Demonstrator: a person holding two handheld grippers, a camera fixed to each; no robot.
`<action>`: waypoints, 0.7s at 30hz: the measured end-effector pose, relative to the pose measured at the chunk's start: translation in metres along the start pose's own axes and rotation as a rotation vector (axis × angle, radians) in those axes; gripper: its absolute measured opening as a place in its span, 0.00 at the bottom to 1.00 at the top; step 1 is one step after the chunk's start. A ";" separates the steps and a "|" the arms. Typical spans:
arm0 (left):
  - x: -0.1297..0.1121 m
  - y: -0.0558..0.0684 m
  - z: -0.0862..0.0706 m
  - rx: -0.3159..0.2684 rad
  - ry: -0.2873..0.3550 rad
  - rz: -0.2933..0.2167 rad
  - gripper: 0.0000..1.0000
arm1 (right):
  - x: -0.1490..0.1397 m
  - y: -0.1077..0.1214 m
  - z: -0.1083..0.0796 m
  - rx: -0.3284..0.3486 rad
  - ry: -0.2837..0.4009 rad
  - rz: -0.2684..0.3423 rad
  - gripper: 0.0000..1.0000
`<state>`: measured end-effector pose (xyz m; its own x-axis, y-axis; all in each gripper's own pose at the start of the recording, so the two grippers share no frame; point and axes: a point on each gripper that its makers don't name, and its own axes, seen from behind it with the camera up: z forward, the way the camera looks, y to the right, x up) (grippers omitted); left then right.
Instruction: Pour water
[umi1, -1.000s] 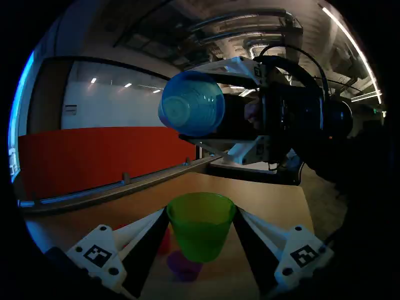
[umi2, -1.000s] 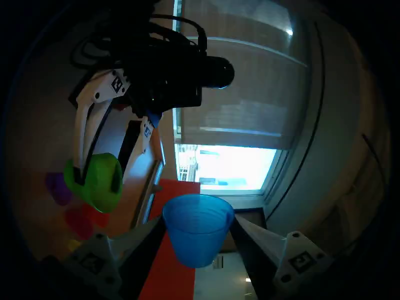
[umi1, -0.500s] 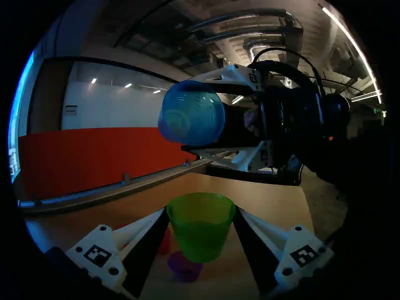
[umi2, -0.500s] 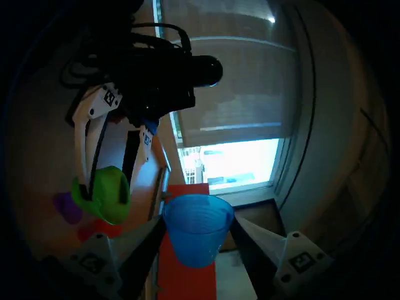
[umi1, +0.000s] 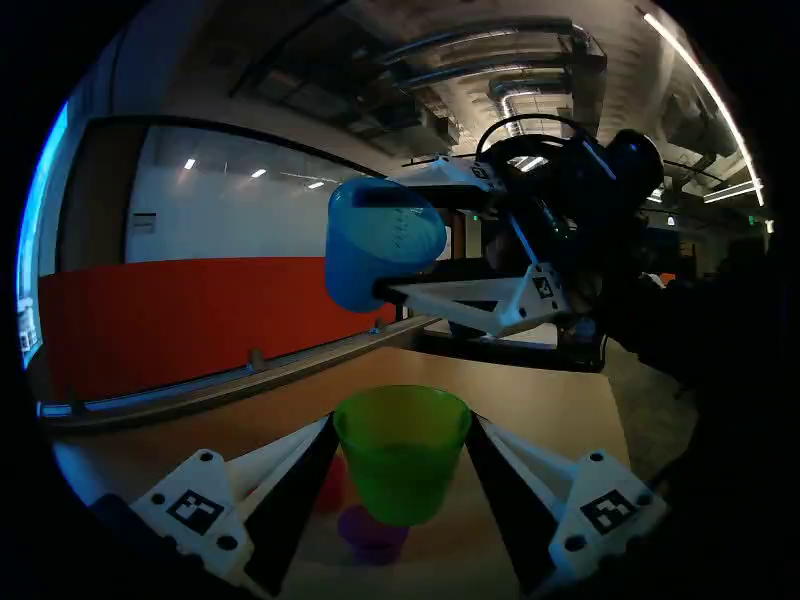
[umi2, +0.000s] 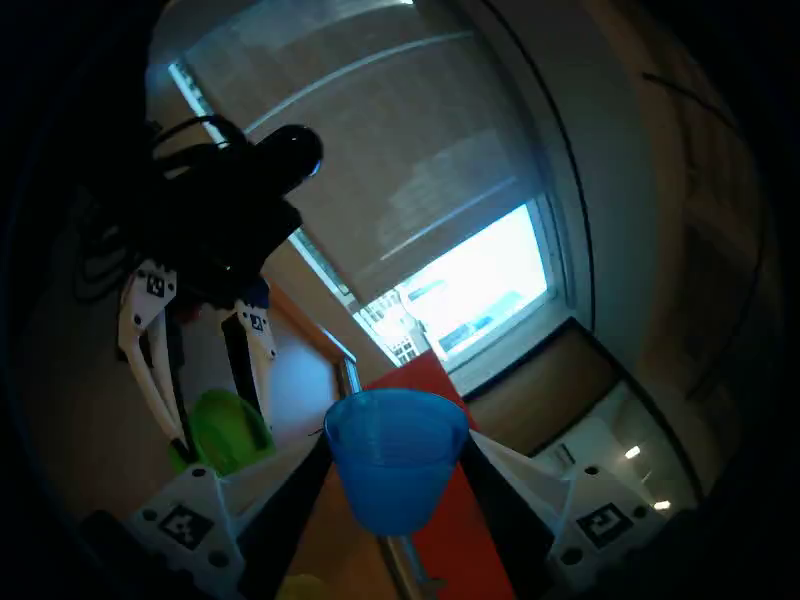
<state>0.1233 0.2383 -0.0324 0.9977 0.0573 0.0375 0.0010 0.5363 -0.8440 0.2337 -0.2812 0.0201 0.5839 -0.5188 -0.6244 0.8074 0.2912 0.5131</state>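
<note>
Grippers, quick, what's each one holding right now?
Left gripper: closed on the green cup.
Right gripper: closed on the blue cup.

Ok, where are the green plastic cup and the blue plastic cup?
green plastic cup (umi1: 402, 465): left gripper view, front wall.
blue plastic cup (umi2: 397, 465): right gripper view, front wall.

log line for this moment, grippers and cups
left gripper: shut on green cup | right gripper: shut on blue cup | blue cup: higher than green cup
</note>
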 end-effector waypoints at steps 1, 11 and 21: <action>0.000 0.000 0.000 0.001 0.000 0.000 0.88 | 0.000 0.000 -0.001 0.000 0.001 0.034 0.90; 0.002 0.001 -0.003 0.007 0.000 0.006 0.88 | -0.004 0.002 -0.008 0.004 0.007 0.397 0.90; 0.003 -0.001 -0.005 0.016 -0.004 0.011 0.88 | -0.012 -0.002 -0.011 0.015 -0.022 0.716 0.90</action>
<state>0.1271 0.2337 -0.0347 0.9973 0.0665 0.0301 -0.0114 0.5490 -0.8357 0.2257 -0.2666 0.0201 0.9681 -0.2203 -0.1191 0.2249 0.5551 0.8008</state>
